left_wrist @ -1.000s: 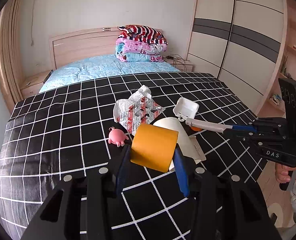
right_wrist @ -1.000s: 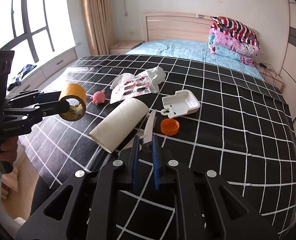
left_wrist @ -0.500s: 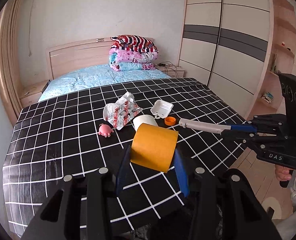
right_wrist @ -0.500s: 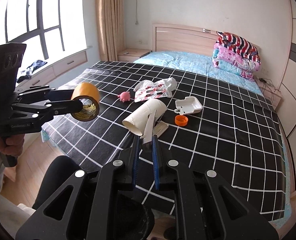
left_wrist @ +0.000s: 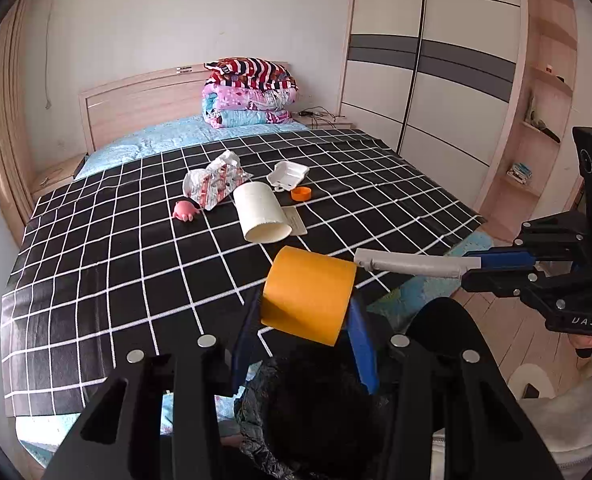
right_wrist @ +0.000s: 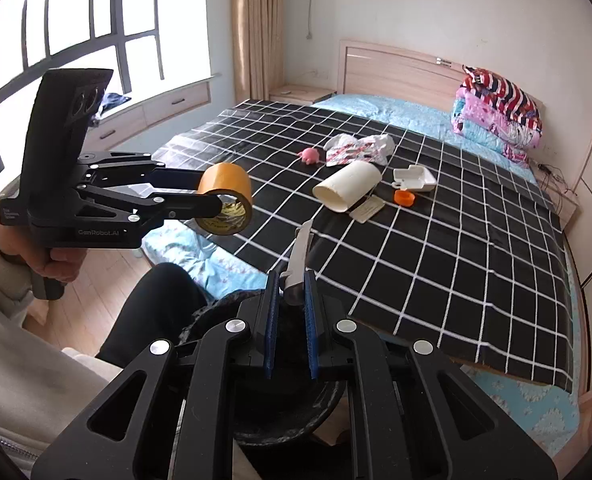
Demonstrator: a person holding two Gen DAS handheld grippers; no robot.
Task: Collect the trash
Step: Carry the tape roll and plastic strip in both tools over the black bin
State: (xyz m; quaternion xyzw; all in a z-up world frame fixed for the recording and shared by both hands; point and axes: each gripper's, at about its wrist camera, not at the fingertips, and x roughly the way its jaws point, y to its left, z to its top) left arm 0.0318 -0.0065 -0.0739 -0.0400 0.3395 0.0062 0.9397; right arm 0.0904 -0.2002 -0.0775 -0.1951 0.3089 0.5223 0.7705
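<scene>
We hold two pieces of trash clear of the bed (left_wrist: 96,280), so the carry-to-bin step is in hand. Our left gripper (left_wrist: 304,320) is clamped on the orange tape roll (left_wrist: 308,294), and our right gripper (right_wrist: 290,300) is closed tight on a slim grey-white utility knife (right_wrist: 299,252). Both hang beyond the foot of the bed, above a dark round bin (right_wrist: 296,420) lined with a black bag; its rim is mostly hidden by the gripper bodies, so we judge its place only roughly.

Next we need each gripper centred over the opening and then opened, tape roll first or knife first.

Left on the checked cover lie a white paper tube (left_wrist: 260,216), a crumpled wrapper (left_wrist: 214,184), a white plastic tray (left_wrist: 288,172), an orange cap (left_wrist: 301,193), a card (left_wrist: 294,220) and a pink toy (left_wrist: 185,211).

Readable writing: "GenRobot.AI" on the left gripper's body and "DAS" on the right's.
</scene>
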